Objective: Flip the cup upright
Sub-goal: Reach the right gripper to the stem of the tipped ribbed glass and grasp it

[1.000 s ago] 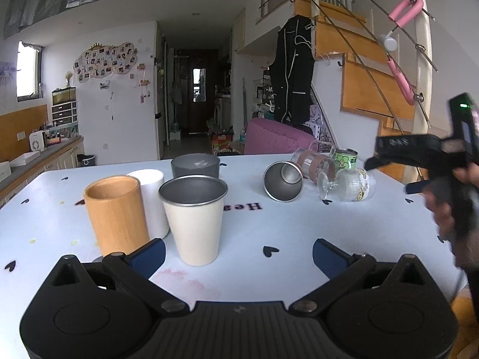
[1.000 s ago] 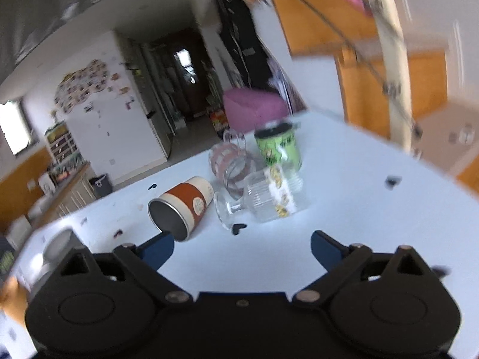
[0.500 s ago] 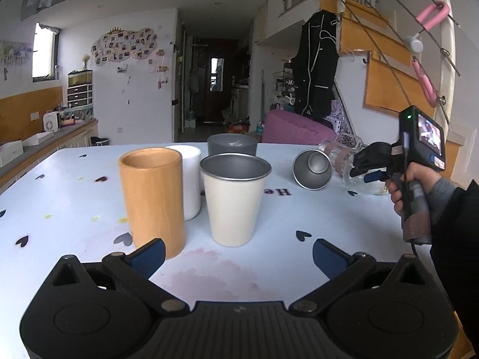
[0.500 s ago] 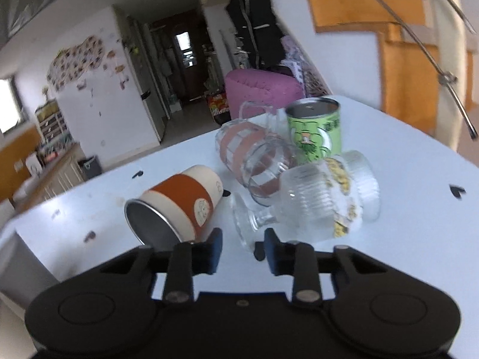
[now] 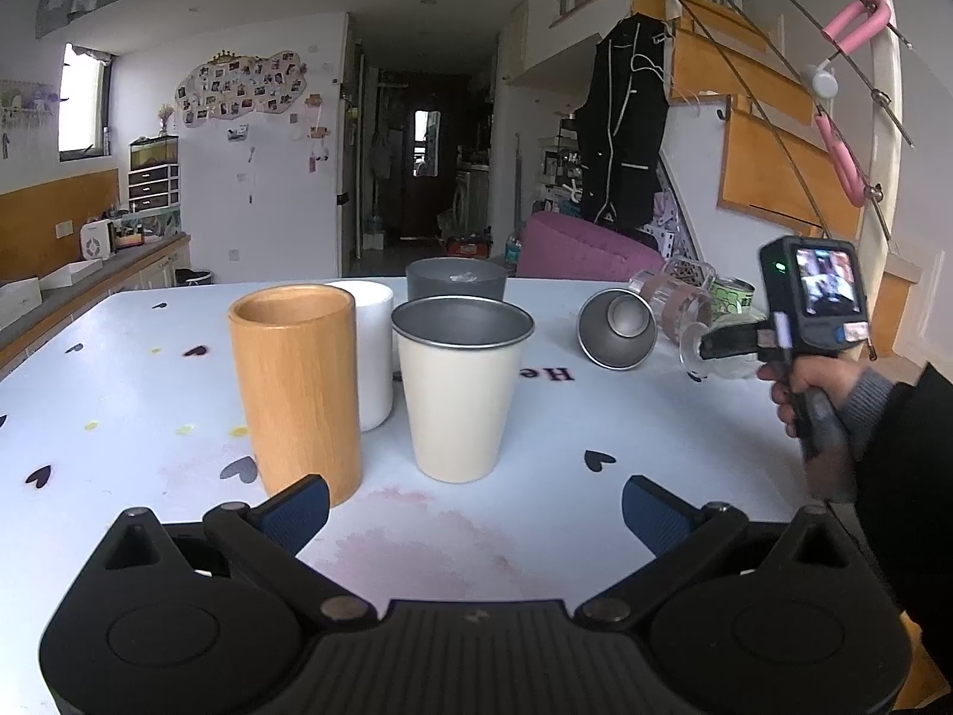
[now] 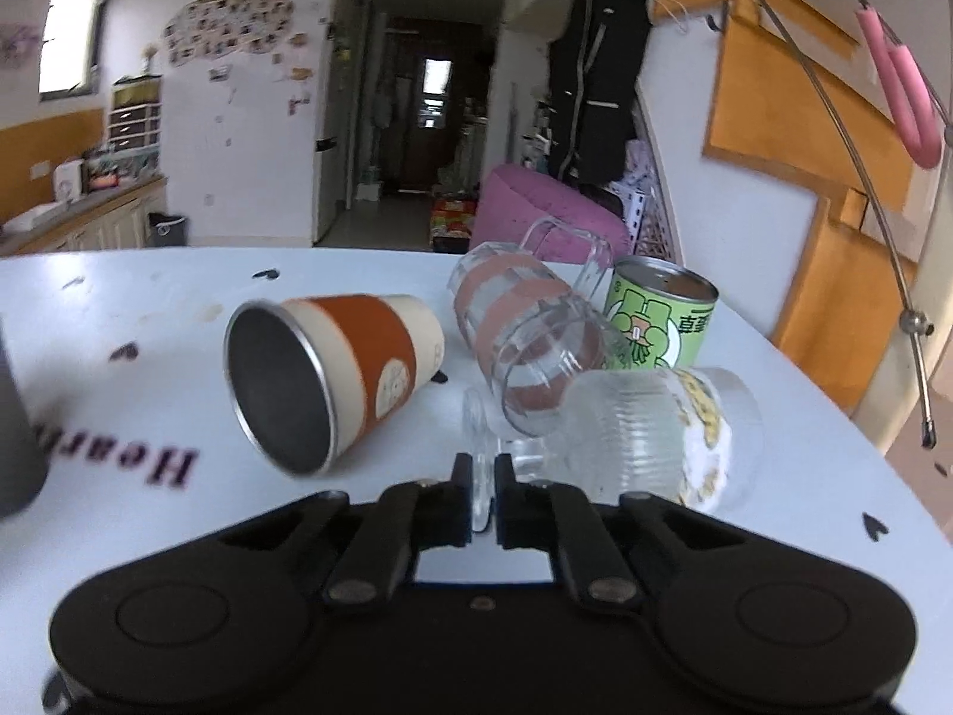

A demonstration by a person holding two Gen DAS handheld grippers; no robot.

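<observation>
A clear ribbed footed glass lies on its side on the white table. My right gripper is shut on the glass's round foot, and it shows from the side in the left wrist view. An orange-banded steel cup lies on its side to the left, mouth toward me; it also shows in the left wrist view. A clear mug with pink bands lies tipped behind. My left gripper is open and empty, low over the near table.
A wooden cup, a white cup, a cream steel cup and a grey cup stand upright at left. A green can stands behind the glass. The table's right edge is close.
My right gripper moved in toward the lying glass and closed from wide open onto its foot. My left gripper dropped lower and nearer the upright cups, still open.
</observation>
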